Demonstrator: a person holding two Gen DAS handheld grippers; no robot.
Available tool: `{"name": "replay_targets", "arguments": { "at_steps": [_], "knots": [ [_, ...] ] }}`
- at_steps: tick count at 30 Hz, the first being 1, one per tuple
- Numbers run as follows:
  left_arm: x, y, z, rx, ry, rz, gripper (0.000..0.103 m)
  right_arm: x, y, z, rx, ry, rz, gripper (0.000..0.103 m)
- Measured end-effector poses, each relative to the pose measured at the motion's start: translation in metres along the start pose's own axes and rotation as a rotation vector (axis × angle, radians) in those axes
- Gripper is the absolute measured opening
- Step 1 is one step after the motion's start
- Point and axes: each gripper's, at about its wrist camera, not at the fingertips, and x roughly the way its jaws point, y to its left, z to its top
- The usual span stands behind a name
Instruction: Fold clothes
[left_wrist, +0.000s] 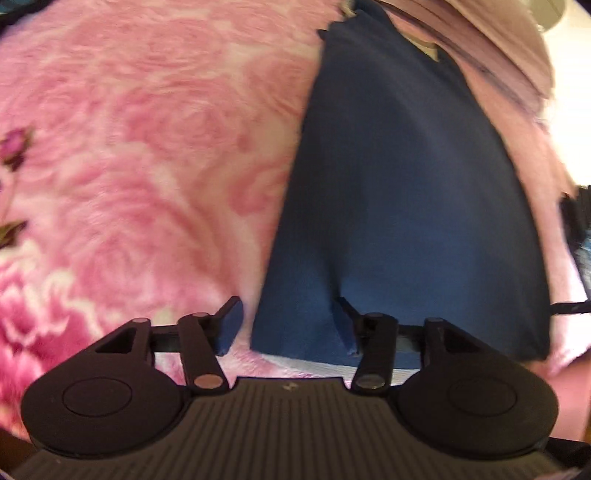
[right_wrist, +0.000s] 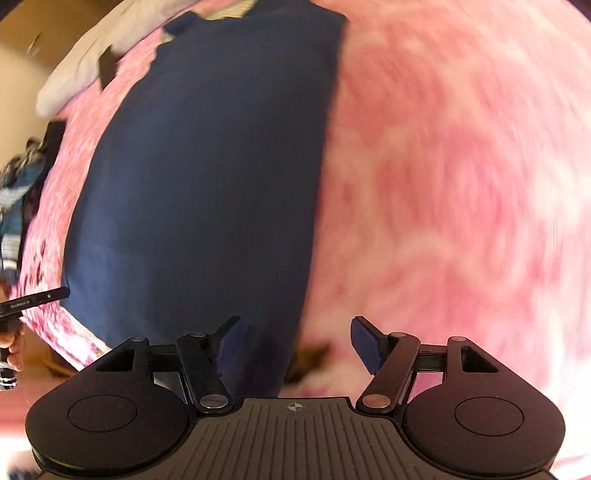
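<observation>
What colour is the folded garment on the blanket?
The folded garment is plain dark blue; it shows best in the right wrist view.

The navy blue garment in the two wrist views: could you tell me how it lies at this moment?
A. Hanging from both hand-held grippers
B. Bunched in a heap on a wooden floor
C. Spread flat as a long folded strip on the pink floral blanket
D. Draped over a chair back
C: the navy blue garment lies flat as a long strip on the pink floral blanket, with neither hand-held gripper holding it.
</observation>
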Motion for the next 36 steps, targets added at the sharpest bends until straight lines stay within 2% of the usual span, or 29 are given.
{"name": "replay_targets", "arguments": {
  "at_steps": [1,2,4,9,10,11,12,14,19,29,32,36],
  "knots": [
    [-0.002,0.002,0.002,0.009,0.009,-0.028,0.009,0.002,0.000,-0.006,0.027,-0.002,0.016,0.067],
    [-0.002,0.005,0.004,0.012,0.020,-0.059,0.004,0.003,0.000,-0.013,0.055,-0.003,0.032,0.067],
    [-0.002,0.005,0.006,0.031,0.035,-0.090,0.004,0.008,0.001,-0.017,0.074,-0.020,0.066,0.067],
    [0.009,-0.001,0.010,0.074,0.059,-0.079,0.008,0.017,-0.006,-0.024,0.126,-0.071,0.132,0.067],
    [0.011,-0.003,0.011,0.081,0.062,-0.079,0.008,0.017,-0.009,-0.025,0.151,-0.076,0.142,0.062],
    [0.010,-0.006,0.012,0.093,0.063,-0.068,0.003,0.016,-0.011,-0.026,0.178,-0.080,0.151,0.046],
    [0.007,-0.009,0.012,0.102,0.066,-0.057,0.003,0.016,-0.018,-0.024,0.205,-0.061,0.165,0.005],
    [-0.006,-0.010,0.013,0.114,0.064,-0.038,0.002,0.008,-0.031,-0.016,0.231,-0.036,0.189,0.005],
    [-0.048,-0.016,0.001,0.156,0.078,-0.043,0.003,-0.021,-0.017,0.000,0.064,0.021,0.155,0.004],
    [-0.052,-0.023,-0.066,0.071,0.162,-0.003,0.003,-0.011,-0.020,-0.040,0.063,0.154,0.120,0.001],
    [-0.051,-0.021,-0.077,0.030,0.169,0.022,0.003,-0.011,-0.028,-0.052,0.067,0.177,0.056,0.000],
    [-0.049,-0.030,-0.074,0.089,0.233,0.099,0.003,-0.018,-0.036,-0.050,0.046,0.162,-0.011,0.000]
  ]
}}
